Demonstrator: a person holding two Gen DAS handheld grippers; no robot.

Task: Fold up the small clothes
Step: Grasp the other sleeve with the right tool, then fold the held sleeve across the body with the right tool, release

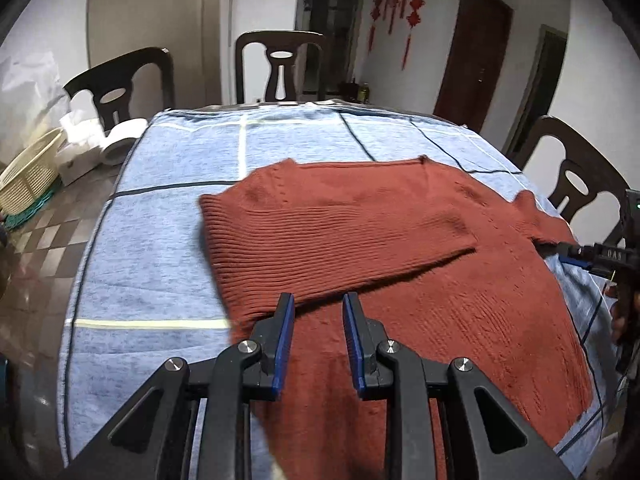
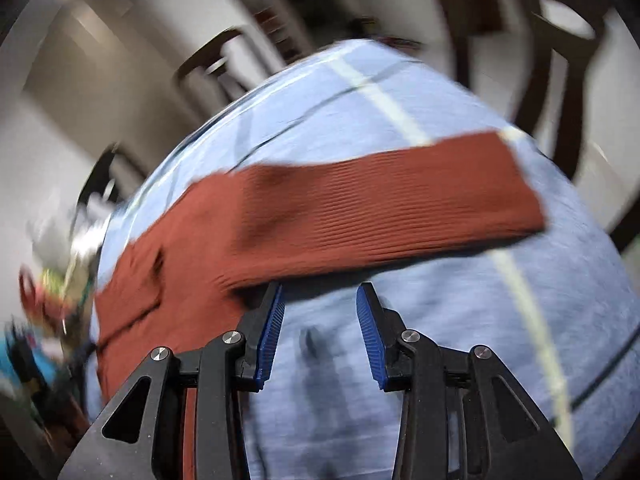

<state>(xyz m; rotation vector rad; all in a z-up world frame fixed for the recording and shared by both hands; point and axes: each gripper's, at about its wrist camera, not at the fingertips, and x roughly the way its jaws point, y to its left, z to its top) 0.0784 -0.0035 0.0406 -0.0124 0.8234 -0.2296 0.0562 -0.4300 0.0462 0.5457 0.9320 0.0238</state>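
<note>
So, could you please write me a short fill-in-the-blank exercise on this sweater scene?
1. The sweater is ____ in colour.
2. It lies on a checked cloth that is mostly ____.
3. One sleeve is folded ____ the sweater's body.
4. The left gripper holds ____ between its pads.

Missing words: rust red; blue; across; nothing

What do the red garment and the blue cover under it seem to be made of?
The red sweater looks like knitted yarn, perhaps wool or acrylic: fine ribs run along its folded sleeve, and the surface is matte and slightly fuzzy. The blue cloth looks like a soft woven or towelling fabric, heathered and matte, with printed or woven lines; which fibre is unclear.
</note>
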